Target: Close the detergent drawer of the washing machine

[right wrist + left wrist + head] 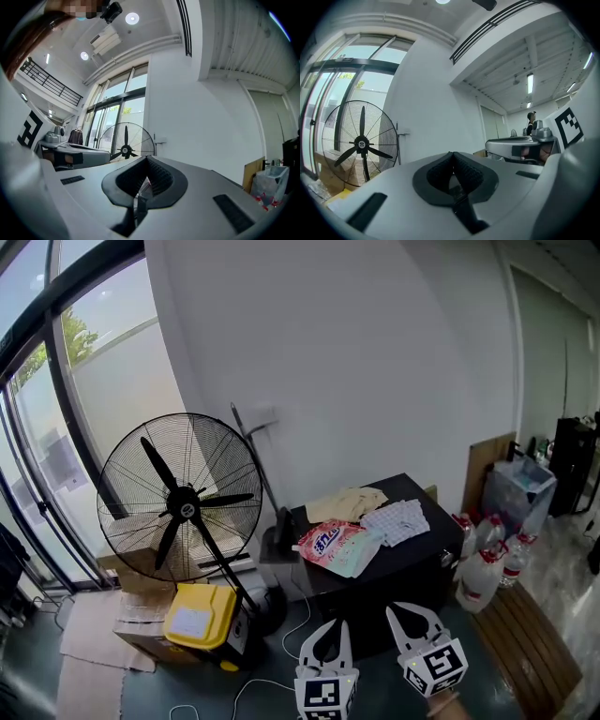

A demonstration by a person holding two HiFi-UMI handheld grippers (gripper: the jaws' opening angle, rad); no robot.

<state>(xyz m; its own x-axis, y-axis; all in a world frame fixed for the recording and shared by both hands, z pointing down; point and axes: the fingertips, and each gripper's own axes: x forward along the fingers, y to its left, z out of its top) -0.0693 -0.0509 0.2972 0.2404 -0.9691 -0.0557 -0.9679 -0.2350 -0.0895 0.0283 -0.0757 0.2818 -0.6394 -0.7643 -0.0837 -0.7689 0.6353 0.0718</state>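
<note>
Head view takes in a white-walled room with tall windows at the left, and neither the washing machine nor its detergent drawer can be made out in any view, so the task's thing is out of frame. A large pedestal fan [180,505] stands by the windows. Right of it is a black cabinet [412,568] carrying folded clothes [398,519] and a pink detergent pouch [336,547] at its left edge. A yellow box [202,617] sits on the floor below the fan, and water bottles [483,573] cluster at the cabinet's right. The left gripper [336,624] and right gripper [411,611] hover low over the floor, each with jaws pressed together on nothing. The main risk is probably turning to find the machine and catching the fan or the white cable [295,624] trailing nearby.
</note>
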